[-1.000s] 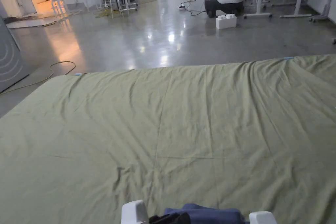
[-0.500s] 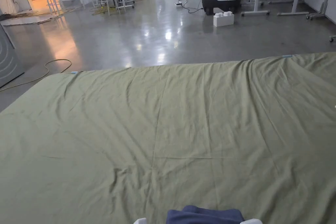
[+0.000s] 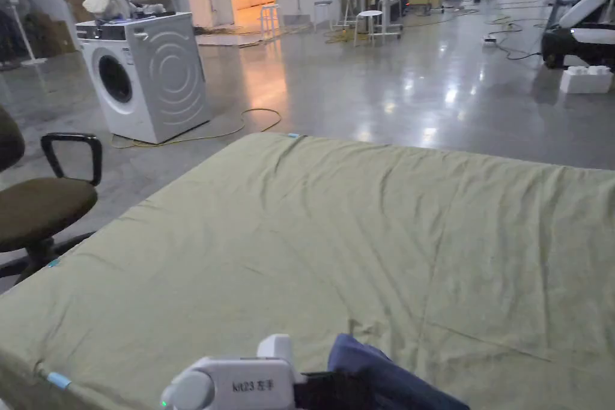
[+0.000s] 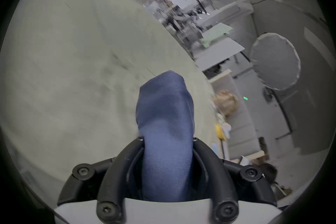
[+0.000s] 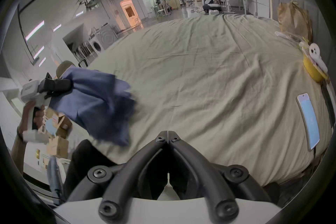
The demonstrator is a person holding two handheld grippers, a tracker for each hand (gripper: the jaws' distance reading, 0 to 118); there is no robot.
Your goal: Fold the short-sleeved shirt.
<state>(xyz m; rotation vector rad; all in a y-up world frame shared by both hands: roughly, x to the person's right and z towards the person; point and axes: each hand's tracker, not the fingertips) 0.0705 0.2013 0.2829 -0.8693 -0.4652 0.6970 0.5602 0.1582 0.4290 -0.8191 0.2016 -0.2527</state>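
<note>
A dark blue shirt [image 3: 372,369] hangs bunched from my left gripper [image 3: 318,390] at the near edge of the table with the olive-green sheet [image 3: 300,237]. In the left gripper view the shirt [image 4: 165,118] fills the gap between the black jaws of the left gripper [image 4: 167,138], which press on it from both sides. From the right gripper view, the left gripper [image 5: 54,85] is held up by a hand at the left, and the shirt [image 5: 98,100] droops from it onto the sheet. My right gripper [image 5: 167,135] is shut with nothing in it, low over the sheet's near edge.
A washing machine [image 3: 144,75] and an office chair [image 3: 42,201] stand left of the table. On the sheet's right side lie a phone [image 5: 308,120], a yellow bowl with a toy [image 5: 313,68] and a brown paper bag [image 5: 292,17]. Cardboard boxes [image 5: 58,129] sit below the left hand.
The head camera has swung to the left. The left gripper has come up into the bottom of the head view with the blue shirt in it.
</note>
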